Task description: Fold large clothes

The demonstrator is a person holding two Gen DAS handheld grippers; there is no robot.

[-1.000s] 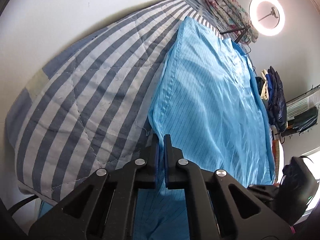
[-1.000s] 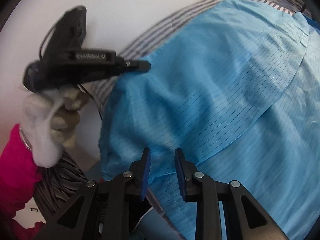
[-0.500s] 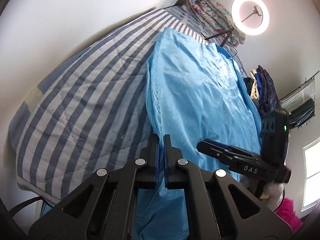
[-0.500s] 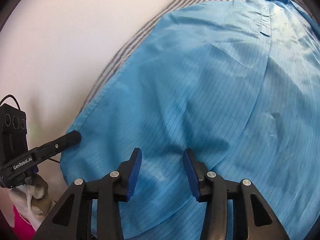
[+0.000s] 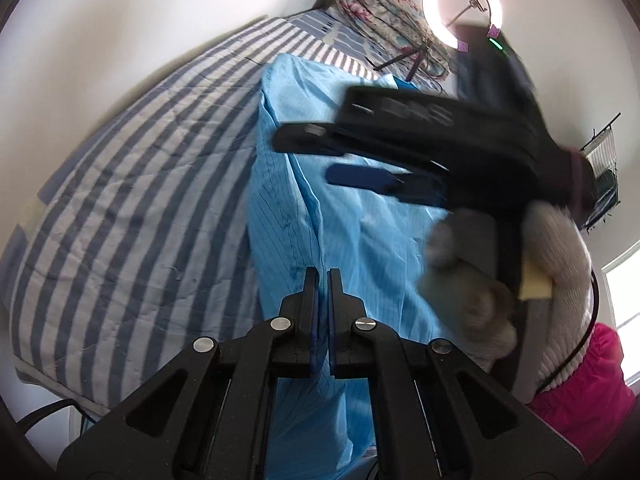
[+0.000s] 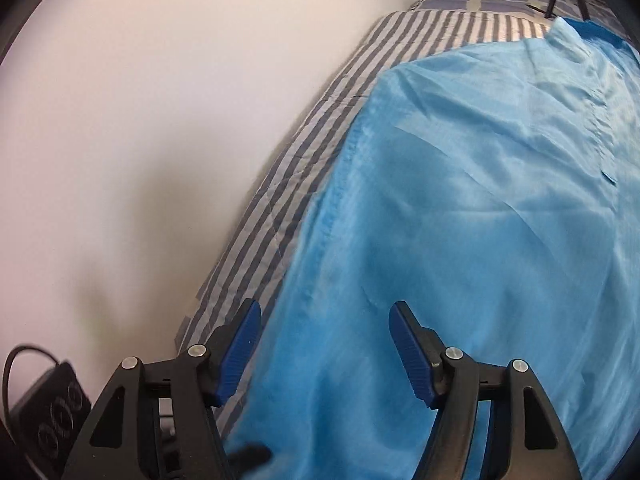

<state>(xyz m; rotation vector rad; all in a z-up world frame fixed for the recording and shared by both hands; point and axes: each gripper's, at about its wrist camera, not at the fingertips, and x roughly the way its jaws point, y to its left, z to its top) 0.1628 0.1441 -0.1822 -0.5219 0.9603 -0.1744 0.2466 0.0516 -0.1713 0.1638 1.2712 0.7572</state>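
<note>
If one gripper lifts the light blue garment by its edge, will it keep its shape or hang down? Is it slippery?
The light blue garment would probably hang limp: it already creases and drapes over the striped quilt. Its faint sheen suggests smooth, perhaps slippery cloth. It looks thin, so likely light for its size.

L gripper (image 5: pixel 323 276): jaws pinched together, thin fold of blue cloth nipped between pads, pointing steeply down. R gripper (image 6: pixel 325 344): jaws wide apart, have just been opening; pads bare, pressing on nothing, cloth only below them. In L wrist view R gripper (image 5: pixel 316 152) crosses frame, blurred, held by R hand (image 5: pixel 512 264) in pale knit glove; pink sleeve (image 5: pixel 588 384) behind it.
</note>
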